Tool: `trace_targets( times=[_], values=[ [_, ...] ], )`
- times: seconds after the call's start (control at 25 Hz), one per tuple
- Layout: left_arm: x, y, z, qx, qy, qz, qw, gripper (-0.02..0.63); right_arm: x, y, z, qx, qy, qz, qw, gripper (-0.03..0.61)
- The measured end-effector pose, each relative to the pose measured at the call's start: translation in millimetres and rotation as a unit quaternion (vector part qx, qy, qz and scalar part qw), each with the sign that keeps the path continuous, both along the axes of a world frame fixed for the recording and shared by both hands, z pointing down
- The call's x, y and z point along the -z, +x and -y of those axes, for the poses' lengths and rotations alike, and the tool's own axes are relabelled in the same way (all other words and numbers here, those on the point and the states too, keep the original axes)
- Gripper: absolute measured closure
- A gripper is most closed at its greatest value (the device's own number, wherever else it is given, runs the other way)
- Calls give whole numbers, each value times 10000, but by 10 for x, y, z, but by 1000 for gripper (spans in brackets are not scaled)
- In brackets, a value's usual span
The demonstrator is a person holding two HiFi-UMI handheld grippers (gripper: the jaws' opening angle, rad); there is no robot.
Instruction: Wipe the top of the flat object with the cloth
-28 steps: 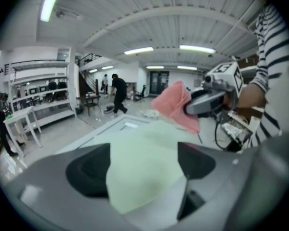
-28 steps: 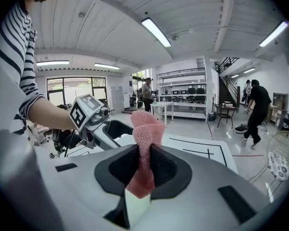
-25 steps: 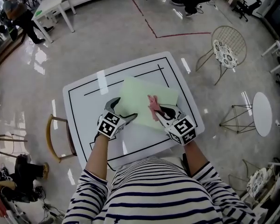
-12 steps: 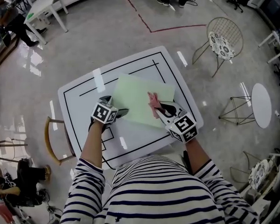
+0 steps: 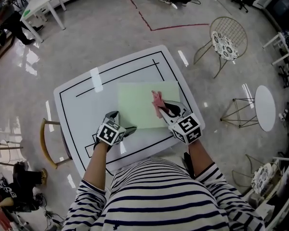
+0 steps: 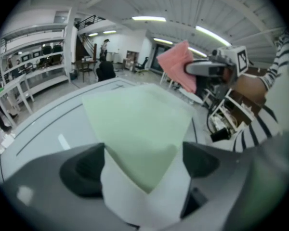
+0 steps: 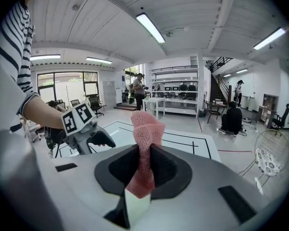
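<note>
While your right hand-held gripper clamps the pink cloth above the green sheet, your left hand-held gripper has dropped beside its near-left corner, jaws just opening, empty; sheet flat on the desk, long axis left-right

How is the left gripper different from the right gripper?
The left gripper has jaws just opened wide, gripping nothing; the right gripper is shut on the pink mesh cloth. The left gripper points at the pale green flat sheet's near corner; the right gripper reaches over that sheet. Both carry marker cubes.
</note>
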State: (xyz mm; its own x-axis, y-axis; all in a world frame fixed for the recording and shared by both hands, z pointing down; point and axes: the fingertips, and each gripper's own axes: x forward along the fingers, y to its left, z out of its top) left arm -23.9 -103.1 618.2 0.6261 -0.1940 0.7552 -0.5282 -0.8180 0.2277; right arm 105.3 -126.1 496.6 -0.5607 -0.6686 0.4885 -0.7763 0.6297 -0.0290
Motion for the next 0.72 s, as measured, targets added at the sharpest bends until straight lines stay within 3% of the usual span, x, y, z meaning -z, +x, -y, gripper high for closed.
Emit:
trace_targets(
  times=[0.28, 0.4, 0.52, 0.72],
  values=[
    [43, 377, -540, -559, -6, -188, 9983, 121, -27, 204, 85, -314, -28, -110, 9994, 526],
    [107, 355, -462, -644, 528, 56, 9965, 122, -74, 371, 191, -518, -99, -291, 9982, 526],
    [229, 361, -361, -888, 1180, 346, 9884, 123, -158, 598, 362, -790, -310, -480, 9952, 526],
    [137, 505, -334, -1243, 1283, 602, 9821, 123, -431, 947, 658, -1138, -788, -989, 9854, 525]
  ],
)
